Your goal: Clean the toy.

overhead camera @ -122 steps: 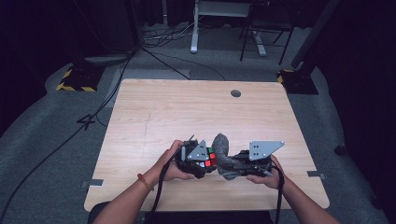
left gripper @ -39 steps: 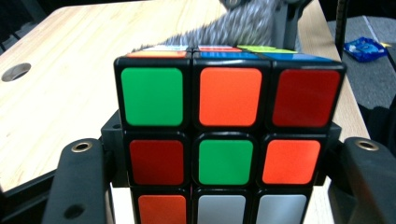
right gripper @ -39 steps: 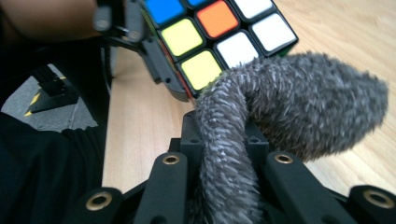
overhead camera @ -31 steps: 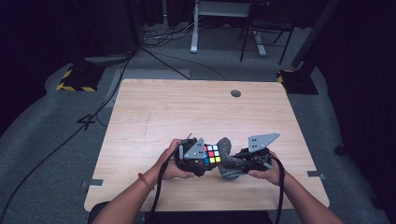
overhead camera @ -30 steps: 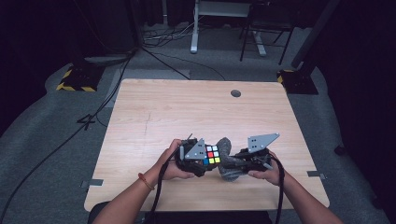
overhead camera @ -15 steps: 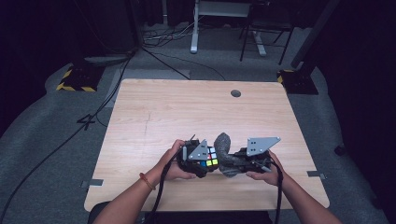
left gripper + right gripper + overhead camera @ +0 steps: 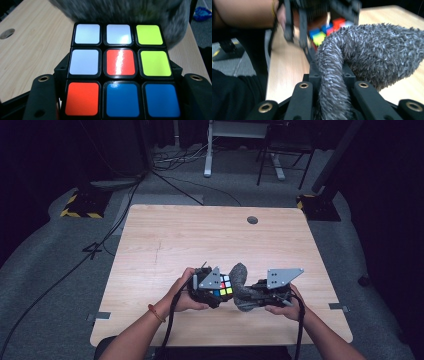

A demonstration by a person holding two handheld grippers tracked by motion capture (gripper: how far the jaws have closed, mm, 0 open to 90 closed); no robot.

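Left gripper (image 7: 214, 287) clamped on a cube (image 7: 120, 70), jaws flanking its sides; right gripper (image 7: 257, 292) pinching a grey cloth (image 7: 367, 57), folded up between the jaws and pressed to the cube's far face; both held low over the table's (image 7: 210, 235) near edge. Likely risks: cube twisting or slipping out under a hard wipe; cloth sliding free of its thin pinch. Pale wood top with a grommet hole (image 7: 252, 220); dark room beyond, grey carpet, cables (image 7: 175, 175), desk legs.

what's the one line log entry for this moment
left gripper: shut on puzzle cube | right gripper: shut on grey fuzzy cloth | cloth against cube | both above table near front edge
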